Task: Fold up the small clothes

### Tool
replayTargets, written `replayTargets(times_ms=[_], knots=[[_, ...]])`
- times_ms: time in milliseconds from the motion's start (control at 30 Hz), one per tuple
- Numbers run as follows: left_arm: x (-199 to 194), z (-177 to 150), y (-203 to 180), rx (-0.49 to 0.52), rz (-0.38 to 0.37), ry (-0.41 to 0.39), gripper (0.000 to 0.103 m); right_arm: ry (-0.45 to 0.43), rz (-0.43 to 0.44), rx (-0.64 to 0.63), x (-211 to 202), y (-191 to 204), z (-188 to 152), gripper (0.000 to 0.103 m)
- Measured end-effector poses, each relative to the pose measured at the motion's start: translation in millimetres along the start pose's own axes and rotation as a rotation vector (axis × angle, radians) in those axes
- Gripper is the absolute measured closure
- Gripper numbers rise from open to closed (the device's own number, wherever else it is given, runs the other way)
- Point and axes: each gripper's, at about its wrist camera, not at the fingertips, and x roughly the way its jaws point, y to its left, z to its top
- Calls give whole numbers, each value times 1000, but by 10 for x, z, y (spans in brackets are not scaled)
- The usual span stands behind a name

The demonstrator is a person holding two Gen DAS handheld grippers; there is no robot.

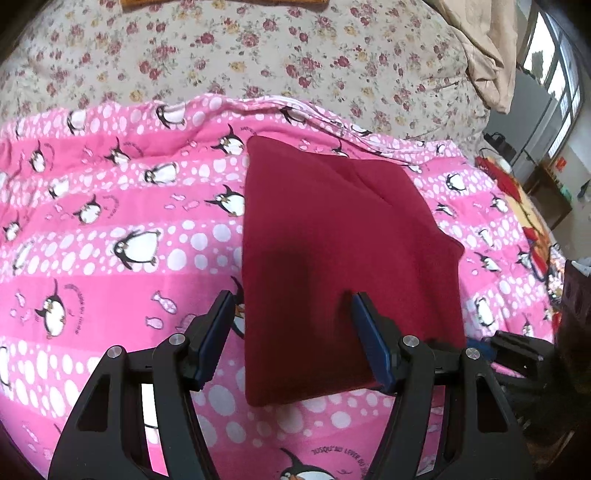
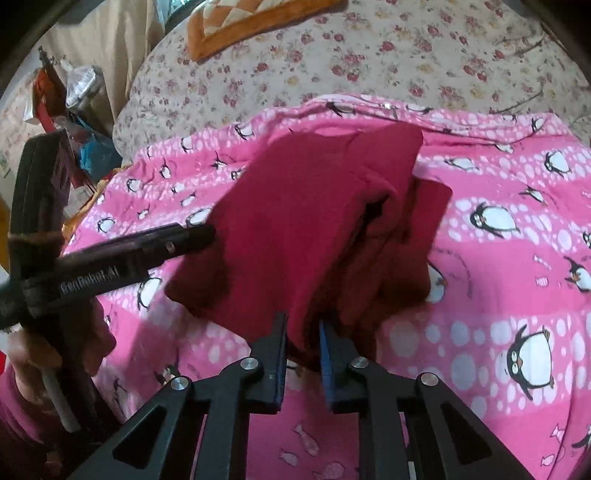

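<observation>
Spread over the bed: a pink penguin blanket point(image 1: 110, 206) with white dots and little fish. On the middle of the blanket, a dark red cloth point(image 1: 332, 221), folded into a thick soft block with layers stacked on top of each other. Flat and neat from the left wrist view. More bunched from the right wrist view, with loose layers gaping open on the side.

Left gripper point(image 1: 291, 299) held over the near part of the blanket, jaws spread wide with nothing pinched. One blue pad above bare blanket, the other above the near edge of the red cloth. Hard to tell if that pad touches the cloth. Also seen from the right wrist view, its dark finger tip just at the cloth's side.

Right gripper point(image 2: 303, 321) also low over the near part of the blanket, jaws pressed close together and pinching the near edge of the red cloth between the blue pads. That edge looks lifted a little off the blanket.

Past the far edge of the blanket, a cream sheet point(image 1: 221, 55) with small red flowers. Farther past the blanket again, an orange cushion point(image 2: 240, 26)
</observation>
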Motion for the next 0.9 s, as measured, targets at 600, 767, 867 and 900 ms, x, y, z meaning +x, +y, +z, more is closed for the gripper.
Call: replayTargets(times_ms=[600,767,867,900], knots=[[476,247,398,-177,-277,127,22,-32,44,280,435,-753,660,9],[704,276,389,-151,-318,186,20,-55,75,293,614,-826,652,4],[768,307,356,-133,-326,185,17,-63,92,272,665,-838,669,3],[776,312,346,-128,-325,185,17,-68,102,266,670,-849,666,3]])
